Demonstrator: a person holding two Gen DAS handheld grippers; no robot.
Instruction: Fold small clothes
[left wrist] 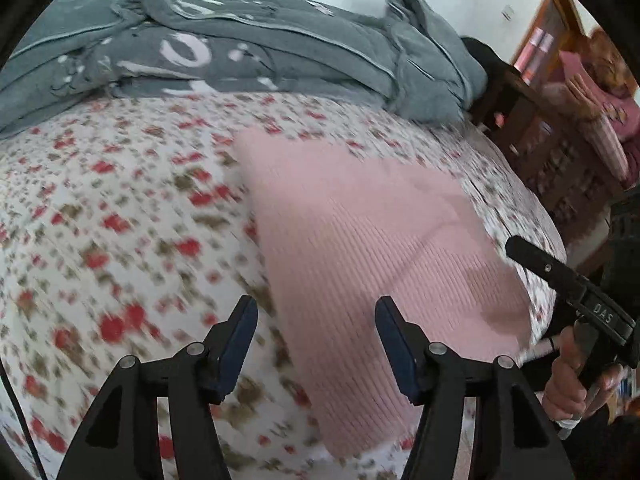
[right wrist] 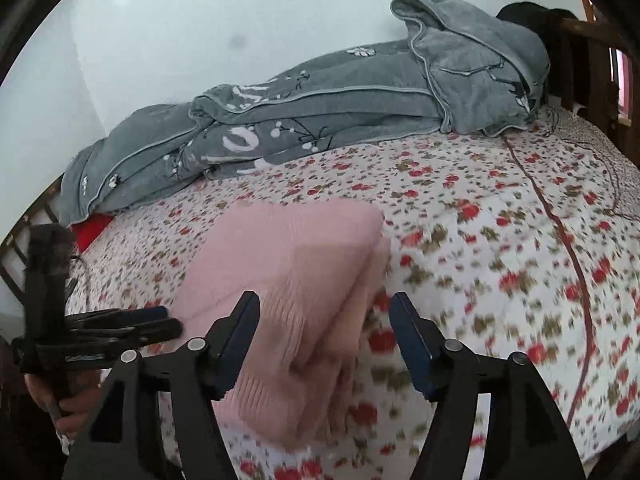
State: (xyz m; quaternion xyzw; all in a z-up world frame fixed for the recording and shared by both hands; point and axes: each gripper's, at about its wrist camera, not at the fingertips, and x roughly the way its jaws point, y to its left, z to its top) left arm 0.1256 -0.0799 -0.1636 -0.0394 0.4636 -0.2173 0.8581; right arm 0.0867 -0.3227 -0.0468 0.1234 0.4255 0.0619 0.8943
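Left wrist view: folded pink knit garment [left wrist: 360, 248] lies lengthwise toward the grey blanket [left wrist: 248, 52]; both hand-held grippers released.

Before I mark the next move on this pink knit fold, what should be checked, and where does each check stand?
1. Left gripper open, nothing pinched: ok.
2. Right gripper open, free of cloth: ok.
3. Pink knit garment lying folded on the floral bedspread: ok.
4. Fold edges square and even: cannot tell, pictures blurred.
5. Grey blanket apart from the garment: ok.
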